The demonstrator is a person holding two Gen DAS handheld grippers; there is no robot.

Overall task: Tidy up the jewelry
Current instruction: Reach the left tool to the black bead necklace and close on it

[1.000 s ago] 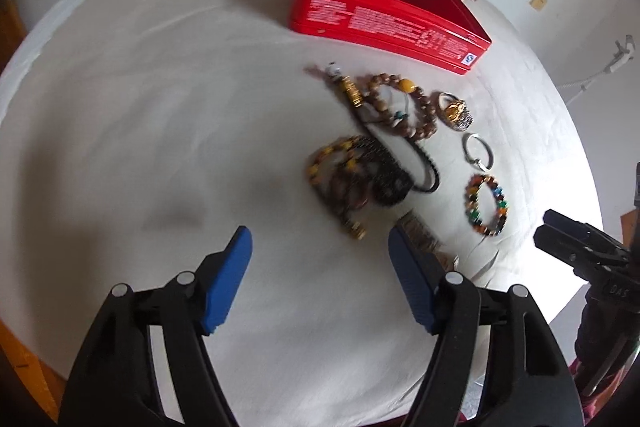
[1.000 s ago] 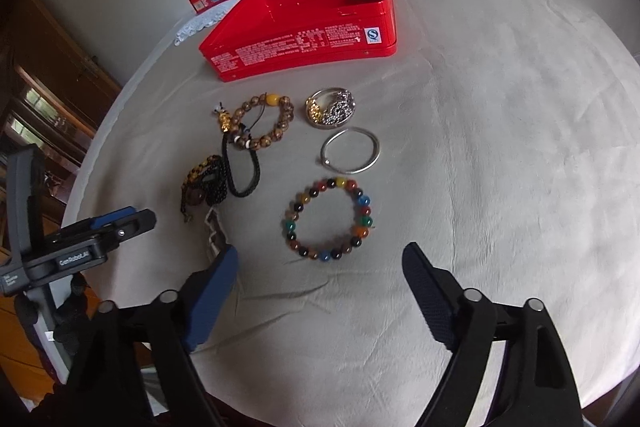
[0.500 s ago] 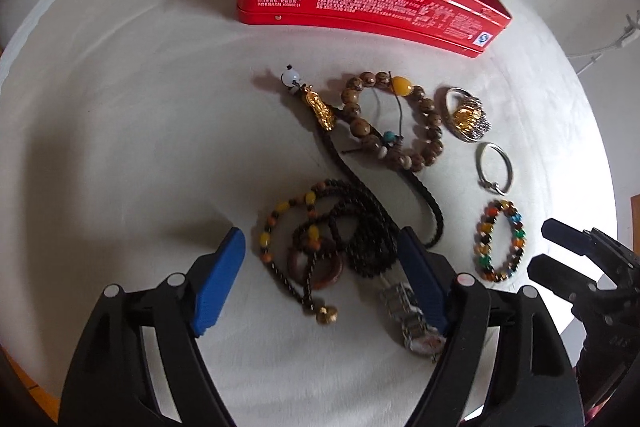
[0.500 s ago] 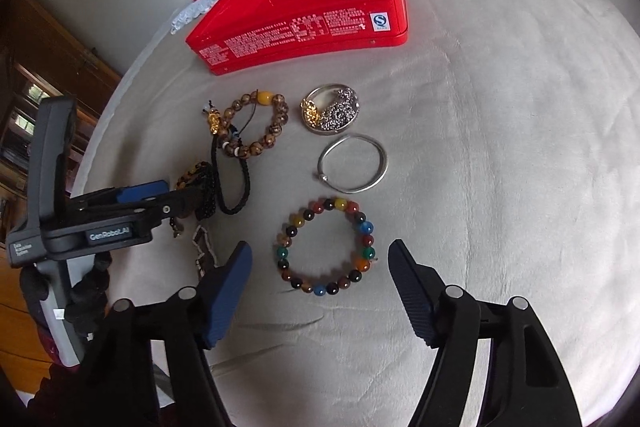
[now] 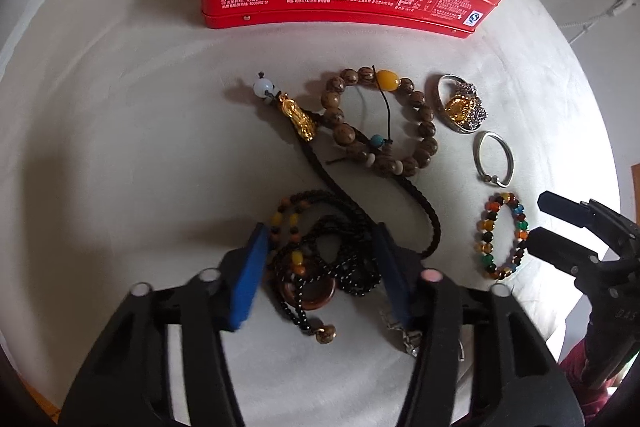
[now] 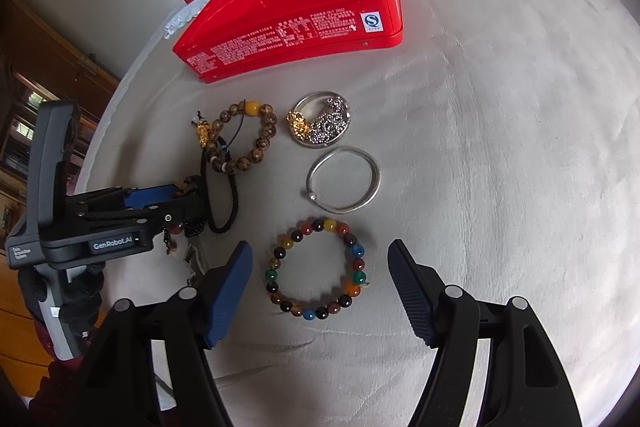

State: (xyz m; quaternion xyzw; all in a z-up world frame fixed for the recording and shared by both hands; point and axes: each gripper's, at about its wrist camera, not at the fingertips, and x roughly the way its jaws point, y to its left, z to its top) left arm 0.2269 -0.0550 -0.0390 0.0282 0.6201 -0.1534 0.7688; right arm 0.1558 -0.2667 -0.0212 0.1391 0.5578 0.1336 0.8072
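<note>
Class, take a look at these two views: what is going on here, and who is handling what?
A person holds a two-finger tool in each hand over jewelry spread on a pale cloth. The left tool is open, straddling a tangled dark bead necklace. The right tool is open around a multicolored bead bracelet. Neither piece is gripped yet. An open red tin waits behind, with a wooden bead bracelet, a silver bangle and other pieces lying on the cloth.

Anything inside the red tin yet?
The red tin is open, and the right wrist view shows only bare red floor and walls, with no jewelry. The strip just behind its near wall is hidden, so a small piece there cannot be ruled out.
</note>
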